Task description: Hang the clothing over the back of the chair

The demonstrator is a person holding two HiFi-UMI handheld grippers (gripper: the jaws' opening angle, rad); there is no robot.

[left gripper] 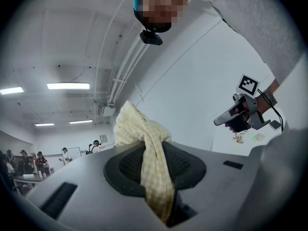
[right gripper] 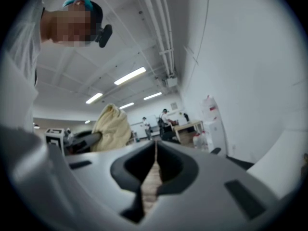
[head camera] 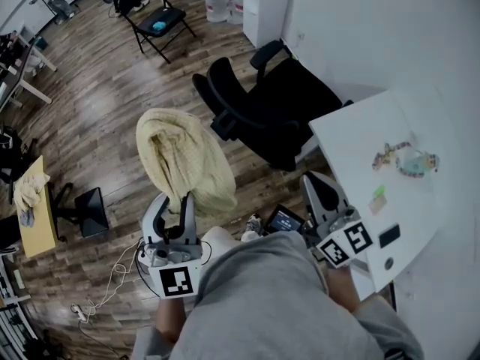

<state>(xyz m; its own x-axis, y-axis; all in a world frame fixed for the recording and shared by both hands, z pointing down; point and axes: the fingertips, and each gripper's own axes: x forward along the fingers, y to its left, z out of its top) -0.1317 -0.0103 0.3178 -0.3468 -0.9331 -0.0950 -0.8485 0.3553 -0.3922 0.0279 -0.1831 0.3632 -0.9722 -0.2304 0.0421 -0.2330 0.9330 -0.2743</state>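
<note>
L gripper (head camera: 175,205): jaws part-way closed and clamped on a gathered fold of the pale yellow checked cloth (head camera: 180,160). Left gripper view shows the fold pinched from both sides. Cloth rises ahead of the jaws in a bunched mound, held above the wood floor (head camera: 90,126), with a short end hanging back through the jaws. R gripper (head camera: 324,193): jaws brought together with only a thin slit betw. them, nothing gripped. It sits well apart from the cloth, just beside the edge of the white table (head camera: 360,137). Black office chair (head camera: 277,115) stands beyond and betw. the two grippers. Cloth is beside the chair, to its left in head view, and not draped on the chair back.
</note>
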